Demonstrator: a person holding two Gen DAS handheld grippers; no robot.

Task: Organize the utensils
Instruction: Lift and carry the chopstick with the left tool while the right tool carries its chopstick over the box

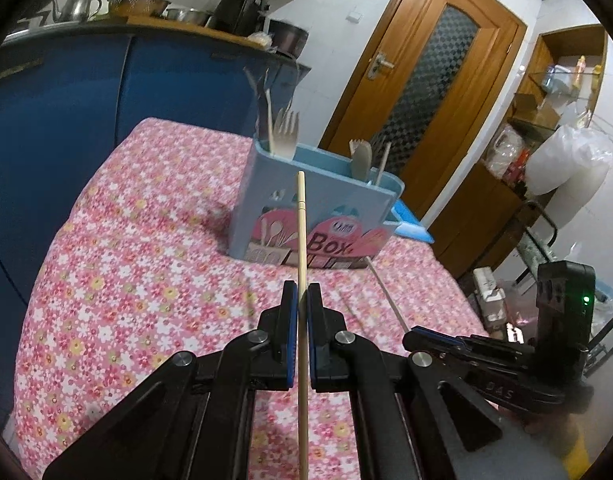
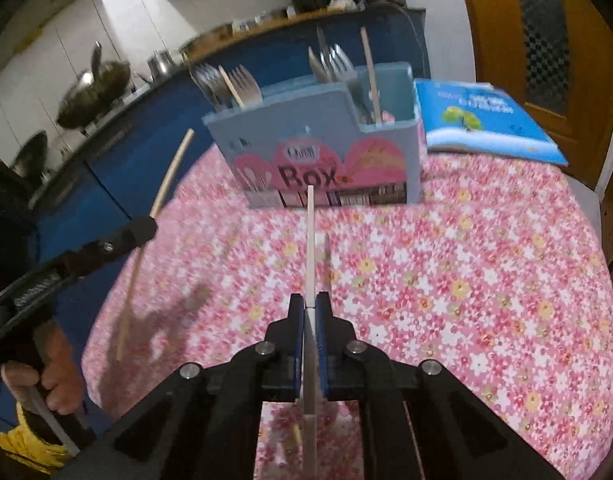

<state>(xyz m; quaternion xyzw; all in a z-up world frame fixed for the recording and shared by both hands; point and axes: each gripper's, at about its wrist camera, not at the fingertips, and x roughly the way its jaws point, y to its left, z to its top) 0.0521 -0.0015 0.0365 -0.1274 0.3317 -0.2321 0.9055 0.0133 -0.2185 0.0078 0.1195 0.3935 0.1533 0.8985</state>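
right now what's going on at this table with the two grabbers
A person is sorting utensils into a blue box standing on a table with a pink flowered cloth. The left gripper is shut on a wooden chopstick. The right gripper is shut on a pale stick, a second chopstick by the look of it. Both point toward the box, which already holds forks and other utensils. A blue book lies beside it.

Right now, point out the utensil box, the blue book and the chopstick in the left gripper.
utensil box (image 2: 318, 152), right wrist view, front wall.
blue book (image 2: 486, 120), right wrist view, cover.
chopstick (image 1: 301, 232), left wrist view, shaft above the pads.
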